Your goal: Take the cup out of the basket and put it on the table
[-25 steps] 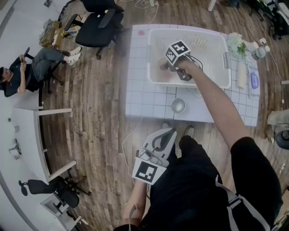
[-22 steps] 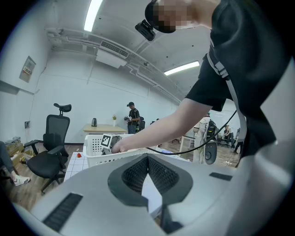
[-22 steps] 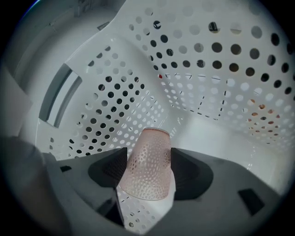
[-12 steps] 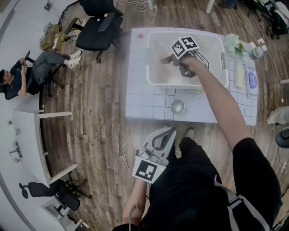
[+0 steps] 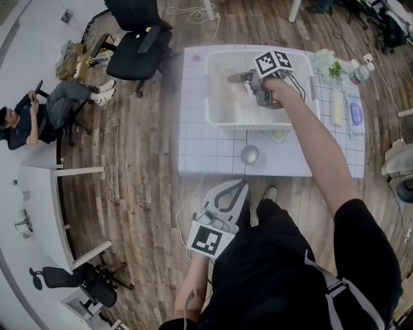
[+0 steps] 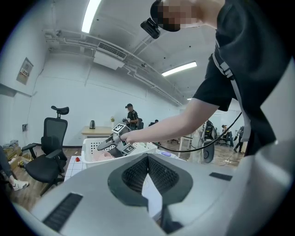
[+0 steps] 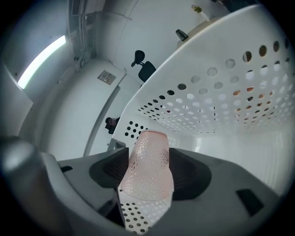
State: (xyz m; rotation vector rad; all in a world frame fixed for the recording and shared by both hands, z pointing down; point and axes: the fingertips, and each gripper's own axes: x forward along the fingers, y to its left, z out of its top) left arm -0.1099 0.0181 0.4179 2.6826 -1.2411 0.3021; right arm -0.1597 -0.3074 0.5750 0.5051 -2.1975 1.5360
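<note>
Lift-out step: cup's gripped but not clear of the basket yet

Right gripper (image 5: 247, 80) jaws, wide and just been closing, pinch the pink cup (image 7: 148, 166) inside the basket (image 5: 217, 103) on the table's (image 5: 201, 149) far half (left gripper (image 5: 236, 188) is clamped shut, empty). Next it probably needs to clear the rim and find bare table.

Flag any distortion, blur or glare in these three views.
Head view: fisheye bows the table edges, otherwise sharp. Left gripper view: dark round vignette, ceiling light blown out. Right gripper view: basket wall curved by the lens, cup close and slightly soft.
</note>
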